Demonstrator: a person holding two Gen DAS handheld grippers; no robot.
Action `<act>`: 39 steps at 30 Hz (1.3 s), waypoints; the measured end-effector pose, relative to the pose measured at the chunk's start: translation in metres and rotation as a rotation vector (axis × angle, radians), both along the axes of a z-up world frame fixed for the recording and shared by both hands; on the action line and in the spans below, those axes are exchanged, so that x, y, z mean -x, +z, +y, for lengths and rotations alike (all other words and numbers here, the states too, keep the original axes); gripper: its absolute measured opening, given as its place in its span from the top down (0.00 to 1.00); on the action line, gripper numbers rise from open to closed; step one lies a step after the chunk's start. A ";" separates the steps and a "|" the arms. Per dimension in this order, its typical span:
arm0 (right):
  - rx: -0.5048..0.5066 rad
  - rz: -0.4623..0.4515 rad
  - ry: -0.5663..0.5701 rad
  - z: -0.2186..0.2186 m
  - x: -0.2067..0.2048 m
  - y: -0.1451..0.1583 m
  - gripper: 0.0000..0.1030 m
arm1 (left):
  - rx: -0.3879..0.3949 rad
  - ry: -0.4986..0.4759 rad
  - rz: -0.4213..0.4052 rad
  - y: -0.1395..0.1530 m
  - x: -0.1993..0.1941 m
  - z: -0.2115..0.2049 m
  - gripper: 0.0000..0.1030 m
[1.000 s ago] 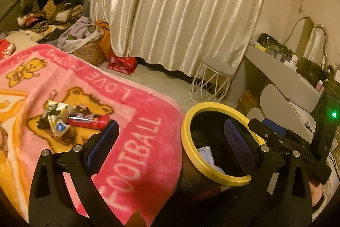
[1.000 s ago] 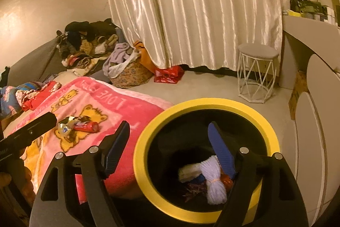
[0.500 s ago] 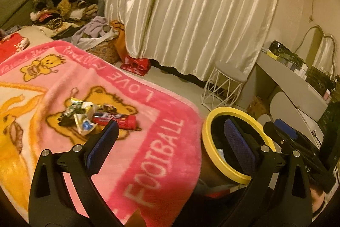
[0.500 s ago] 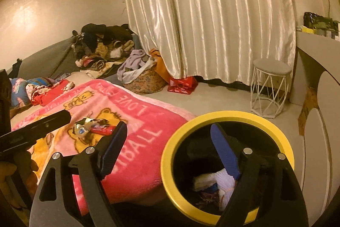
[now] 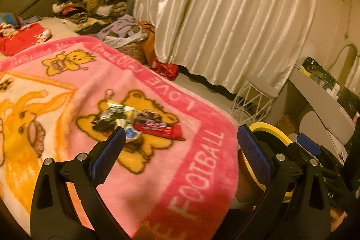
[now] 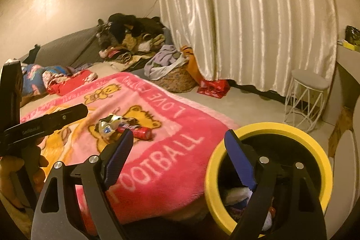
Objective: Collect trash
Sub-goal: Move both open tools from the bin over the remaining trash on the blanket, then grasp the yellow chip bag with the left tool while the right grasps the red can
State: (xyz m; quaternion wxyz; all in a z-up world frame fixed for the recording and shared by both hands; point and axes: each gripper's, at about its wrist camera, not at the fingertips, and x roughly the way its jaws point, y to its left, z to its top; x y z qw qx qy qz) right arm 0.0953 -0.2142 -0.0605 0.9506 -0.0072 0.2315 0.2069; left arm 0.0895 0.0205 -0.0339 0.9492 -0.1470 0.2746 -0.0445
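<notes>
On pink "LOVE"/"FOOTBALL" blanket (image 5: 202, 172): wrappers (image 5: 117, 118); both grippers wide, empty, right gripper (image 6: 177, 156) opening.

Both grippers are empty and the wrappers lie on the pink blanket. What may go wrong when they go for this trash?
1. The crumpled wrappers touch the red wrapper, so one grasp may drag or scatter the others.
2. The blanket is fluffy; fingers may pinch it along with the trash.
3. The yellow-rimmed bin stands beside the bed edge, close to the opening right gripper, which may knock it.
</notes>
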 end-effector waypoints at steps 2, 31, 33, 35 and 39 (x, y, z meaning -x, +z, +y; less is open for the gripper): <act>0.012 0.008 0.018 0.006 -0.005 -0.002 0.21 | 0.005 0.018 0.004 -0.002 -0.001 0.009 0.11; 0.282 0.213 0.284 0.135 -0.132 -0.074 0.19 | 0.170 0.100 0.207 -0.067 -0.047 0.077 0.66; 0.303 0.219 0.303 0.143 -0.139 -0.080 0.19 | 0.181 0.100 0.217 -0.070 -0.050 0.078 0.69; 0.322 0.217 0.325 0.150 -0.143 -0.084 0.19 | 0.190 0.100 0.220 -0.071 -0.050 0.079 0.70; 0.360 0.229 0.349 0.164 -0.152 -0.094 0.19 | 0.213 0.095 0.233 -0.075 -0.055 0.080 0.70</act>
